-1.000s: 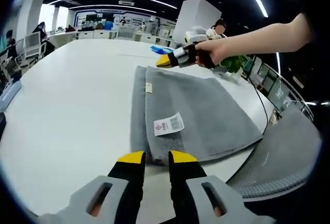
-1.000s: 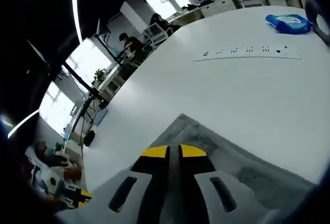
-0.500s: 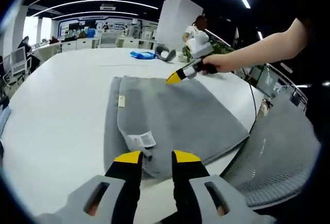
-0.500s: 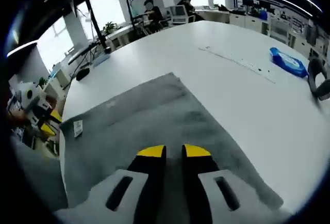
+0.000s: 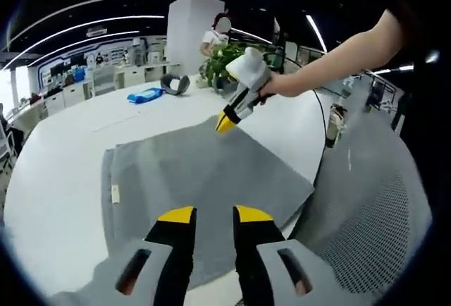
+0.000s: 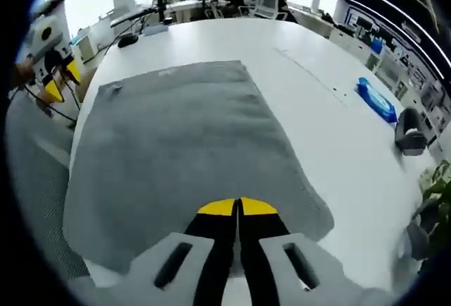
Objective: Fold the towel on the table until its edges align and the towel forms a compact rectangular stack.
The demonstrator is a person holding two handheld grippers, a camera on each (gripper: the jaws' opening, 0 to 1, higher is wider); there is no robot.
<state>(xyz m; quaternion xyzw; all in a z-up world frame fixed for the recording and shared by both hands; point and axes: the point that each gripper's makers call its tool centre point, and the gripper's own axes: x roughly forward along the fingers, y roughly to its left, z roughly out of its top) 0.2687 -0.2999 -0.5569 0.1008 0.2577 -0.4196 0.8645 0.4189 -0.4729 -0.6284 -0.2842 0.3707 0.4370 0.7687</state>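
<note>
A grey towel [image 5: 204, 179] lies folded flat on the white table [image 5: 56, 172], with a small white tag [image 5: 115, 193] near its left edge. My left gripper [image 5: 214, 213] hovers over the towel's near edge, jaws apart and nothing between them. In the right gripper view it is at the upper left, left gripper [image 6: 61, 80], beside the towel [image 6: 176, 144] and off the table's edge. My right gripper [image 6: 237, 207], held by a hand, is shut and high above one edge of the towel. In the left gripper view the right gripper [image 5: 225, 121] points down at the far corner.
A blue pack [image 5: 146, 95] and dark headphones [image 5: 174, 84] lie on the table beyond the towel, near a green plant [image 5: 225, 56]. A grey mesh chair [image 5: 366, 207] stands by the table's edge. Cables hang there. People sit at desks far behind.
The right gripper's jaws have closed from slightly apart, and it has risen higher over the towel. Both views have swung round. The towel lies as before.
</note>
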